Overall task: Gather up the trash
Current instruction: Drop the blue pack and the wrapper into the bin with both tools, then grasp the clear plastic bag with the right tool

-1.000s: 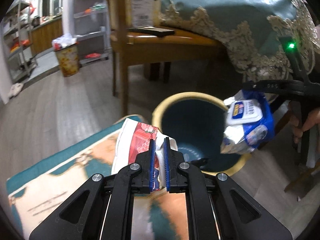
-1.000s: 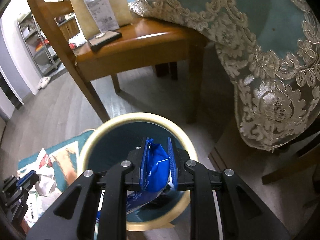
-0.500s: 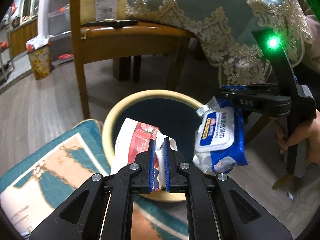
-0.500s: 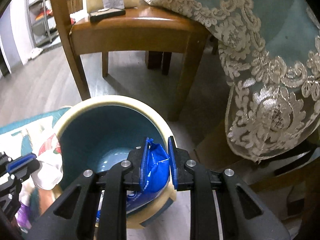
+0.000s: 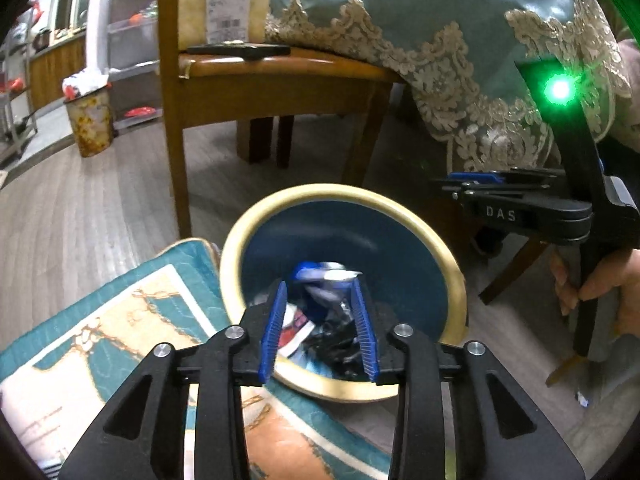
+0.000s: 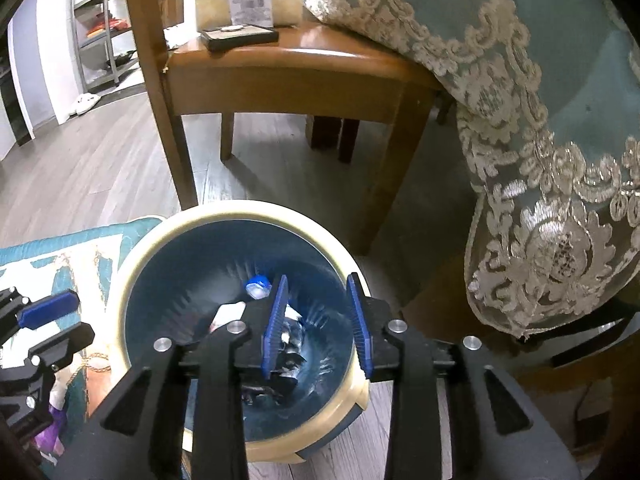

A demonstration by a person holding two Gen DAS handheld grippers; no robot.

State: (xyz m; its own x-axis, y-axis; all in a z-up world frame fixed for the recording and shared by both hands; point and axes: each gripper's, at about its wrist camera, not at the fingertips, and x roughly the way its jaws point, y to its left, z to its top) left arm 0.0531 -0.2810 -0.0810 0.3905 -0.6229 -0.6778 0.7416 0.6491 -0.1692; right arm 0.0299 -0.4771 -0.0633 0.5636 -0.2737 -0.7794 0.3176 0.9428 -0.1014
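Blue pads part on both grippers above the bin (image 5: 452,276): the left gripper (image 5: 320,328) and right gripper (image 6: 316,322) are opening, nothing pinched between their jaws. The trash (image 6: 280,336) lies blurred in the bin's bottom. This looks like the drop step finishing; next, I'd guess, they lift clear and look along the rug (image 5: 120,320) for more.

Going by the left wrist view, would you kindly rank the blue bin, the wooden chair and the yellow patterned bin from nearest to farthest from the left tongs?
1. Blue bin, directly below the left tongs.
2. Wooden chair, behind the bin.
3. Yellow patterned bin, far left by the shelves.
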